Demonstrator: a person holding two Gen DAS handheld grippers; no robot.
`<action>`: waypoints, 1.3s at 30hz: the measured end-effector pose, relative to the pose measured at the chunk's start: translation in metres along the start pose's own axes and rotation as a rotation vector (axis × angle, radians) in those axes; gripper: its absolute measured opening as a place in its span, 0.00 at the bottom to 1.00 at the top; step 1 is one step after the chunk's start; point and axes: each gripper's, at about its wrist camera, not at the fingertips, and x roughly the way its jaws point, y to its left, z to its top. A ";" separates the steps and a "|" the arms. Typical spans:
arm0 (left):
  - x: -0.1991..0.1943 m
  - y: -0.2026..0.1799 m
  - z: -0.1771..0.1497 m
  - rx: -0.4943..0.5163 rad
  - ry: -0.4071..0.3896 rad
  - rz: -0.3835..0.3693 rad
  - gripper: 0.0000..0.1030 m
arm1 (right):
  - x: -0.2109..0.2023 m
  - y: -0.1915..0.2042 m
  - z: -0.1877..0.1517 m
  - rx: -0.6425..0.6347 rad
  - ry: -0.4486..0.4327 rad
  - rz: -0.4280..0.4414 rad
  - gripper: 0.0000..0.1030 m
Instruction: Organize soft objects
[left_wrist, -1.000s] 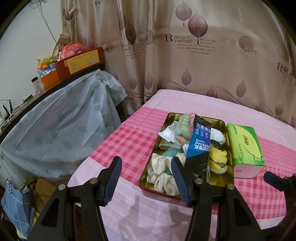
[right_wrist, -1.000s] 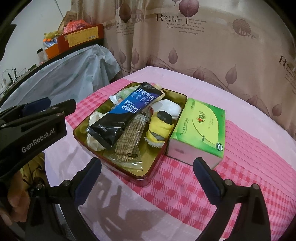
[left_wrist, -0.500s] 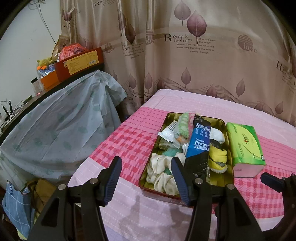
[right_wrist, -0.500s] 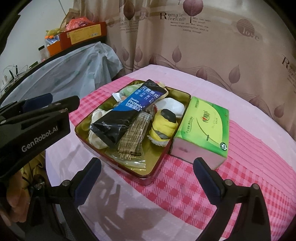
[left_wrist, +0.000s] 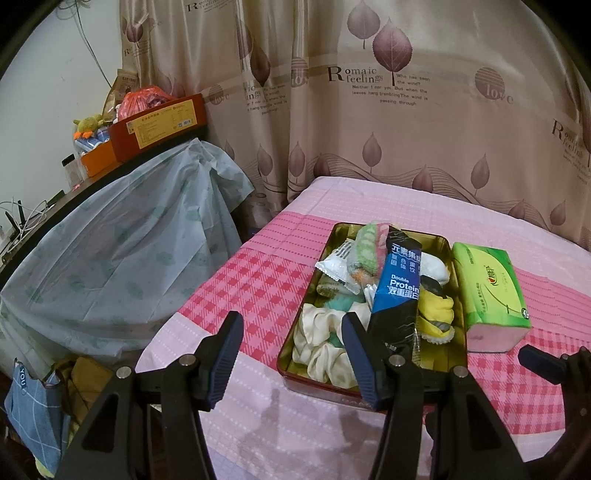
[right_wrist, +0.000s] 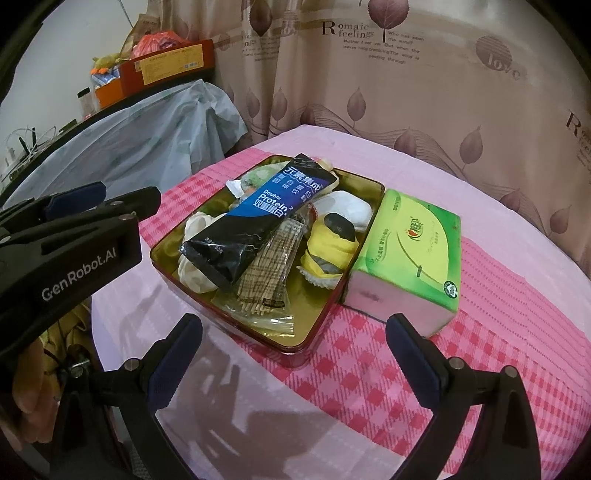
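both wrist views look down from the near table edge, sharing the tin.

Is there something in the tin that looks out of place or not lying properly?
Yes. The blue-black protein packet lies slanted on top of the heaped items in the tin, its far end over the rim. A clear wrapper sits crumpled at the near end.

Glossy gold metal tin; shiny plastic protein pouch; satiny cream scrunchie; matt woven checked cloth; sheeny curtain.
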 end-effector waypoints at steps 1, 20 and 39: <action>0.000 0.000 0.000 0.000 0.001 -0.003 0.55 | 0.000 0.000 0.000 -0.002 0.000 -0.001 0.95; 0.000 0.001 -0.001 0.006 0.003 -0.008 0.55 | 0.000 -0.001 0.000 -0.008 0.002 0.004 0.95; 0.000 0.001 -0.001 0.011 0.003 -0.014 0.55 | 0.002 0.001 -0.003 -0.004 0.009 0.000 0.95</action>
